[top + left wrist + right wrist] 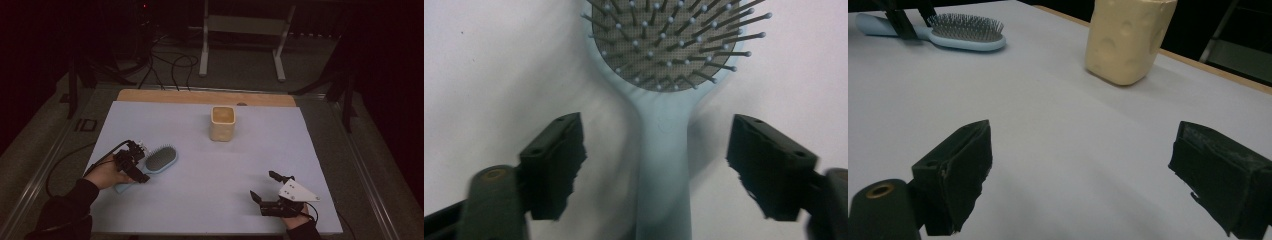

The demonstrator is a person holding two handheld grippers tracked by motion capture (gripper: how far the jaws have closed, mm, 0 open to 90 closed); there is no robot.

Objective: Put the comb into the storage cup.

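A light-blue hairbrush (161, 159) with dark bristles lies flat at the left of the white mat (210, 170). My left gripper (141, 164) is down over its handle. In the left gripper view the handle (663, 150) runs up between the two black jaws of the left gripper (656, 135), with a gap on each side, so the jaws are open and not touching it. My right gripper (263, 185) rests near the front right edge of the mat. Its jaws stand wide apart, and the right gripper (1083, 150) has nothing between them.
A cream square container (222, 124) with dimpled sides stands upright at the back middle of the mat, and shows as the container (1125, 40) ahead of the right gripper. The hairbrush (965, 32) lies far off to its left. Beyond the table, cables and a metal stand.
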